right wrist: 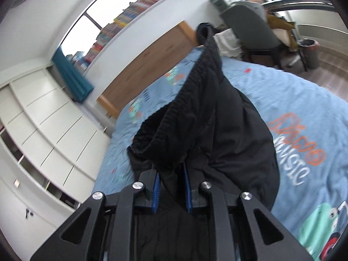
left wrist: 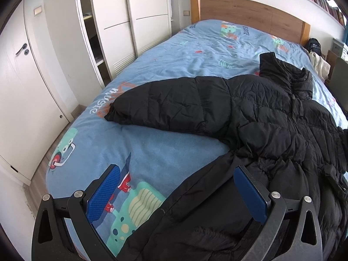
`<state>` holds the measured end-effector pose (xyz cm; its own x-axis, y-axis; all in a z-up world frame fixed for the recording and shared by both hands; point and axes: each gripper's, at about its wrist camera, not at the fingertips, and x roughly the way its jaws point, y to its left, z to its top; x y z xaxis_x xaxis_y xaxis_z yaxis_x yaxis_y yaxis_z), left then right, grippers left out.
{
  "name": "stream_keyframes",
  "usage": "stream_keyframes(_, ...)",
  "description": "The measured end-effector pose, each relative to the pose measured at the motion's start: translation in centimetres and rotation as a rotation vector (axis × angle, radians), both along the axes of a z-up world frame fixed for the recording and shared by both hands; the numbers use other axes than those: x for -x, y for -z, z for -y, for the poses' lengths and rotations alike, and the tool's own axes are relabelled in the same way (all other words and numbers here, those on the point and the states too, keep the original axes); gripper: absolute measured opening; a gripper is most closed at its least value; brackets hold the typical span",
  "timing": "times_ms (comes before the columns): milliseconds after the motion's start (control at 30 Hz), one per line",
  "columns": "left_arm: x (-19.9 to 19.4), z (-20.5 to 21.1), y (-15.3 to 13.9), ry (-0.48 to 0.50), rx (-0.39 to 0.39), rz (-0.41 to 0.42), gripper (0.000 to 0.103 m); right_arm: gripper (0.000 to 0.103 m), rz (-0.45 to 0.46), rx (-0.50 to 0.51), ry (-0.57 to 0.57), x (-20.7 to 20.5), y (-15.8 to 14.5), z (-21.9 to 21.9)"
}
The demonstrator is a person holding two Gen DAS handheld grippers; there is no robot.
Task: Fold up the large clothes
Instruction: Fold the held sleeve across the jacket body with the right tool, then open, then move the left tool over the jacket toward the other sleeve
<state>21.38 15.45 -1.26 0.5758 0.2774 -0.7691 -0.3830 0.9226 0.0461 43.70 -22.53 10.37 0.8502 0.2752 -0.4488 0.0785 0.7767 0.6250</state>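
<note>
My left gripper (left wrist: 176, 193) is spread wide, blue pads far apart, tilted down low with black fabric lying loose between the fingers but nothing pinched. My right gripper (right wrist: 171, 189) is clamped nearly closed on the jacket sleeve (right wrist: 195, 108), pads squeezing the cloth and lifting the cuff end up in front of the camera.

Jacket (left wrist: 261, 113) on bed (left wrist: 174, 65)
</note>
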Motion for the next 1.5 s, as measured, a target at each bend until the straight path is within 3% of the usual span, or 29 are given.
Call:
stream_keyframes(367, 2.7, -2.8, -0.1, -0.026, 0.020, 0.031, 0.102, 0.015, -0.042, 0.073, -0.281, 1.4, 1.3, -15.0)
stream_keyframes(533, 3.2, -3.1, -0.1, -0.023, 0.031, 0.040, 0.102, 0.015, -0.109, 0.112, -0.382, 3.0, 4.2, -20.0)
stream_keyframes(900, 2.7, -1.3, -0.1, 0.034, 0.031, 0.010, 0.102, 0.015, -0.302, 0.252, -0.503, 5.3, 12.3, -25.7)
stream_keyframes(1100, 1.4, 0.3, 0.5, 0.053, 0.081, -0.039, 0.102, 0.019, -0.320, 0.331, -0.524, 6.5, 12.8, -26.3)
stream_keyframes(1133, 1.2, 0.7, 0.5, 0.059, 0.087, -0.042, 0.102, 0.020, -0.319, 0.338, -0.527, 6.1, 12.8, -26.3)
stream_keyframes(1167, 1.0, 1.1, 0.4, 0.064, 0.091, -0.044, 0.102, 0.030, -0.318, 0.345, -0.530, 6.1, 12.8, -26.2)
stream_keyframes(1267, 0.3, 2.7, 0.1, 0.087, 0.082, -0.045, 0.102, 0.071, -0.303, 0.355, -0.552, 6.6, 12.3, -26.4)
stream_keyframes(1400, -1.5, 5.5, -0.2, 0.134, 0.076, -0.053, 0.102, 0.071, -0.250, 0.361, -0.603, 8.3, 10.8, -25.9)
stream_keyframes(1500, -3.1, 8.3, -0.6, 0.195, 0.058, -0.048, 0.102, 0.071, -0.189, 0.395, -0.558, 9.0, 8.7, -23.4)
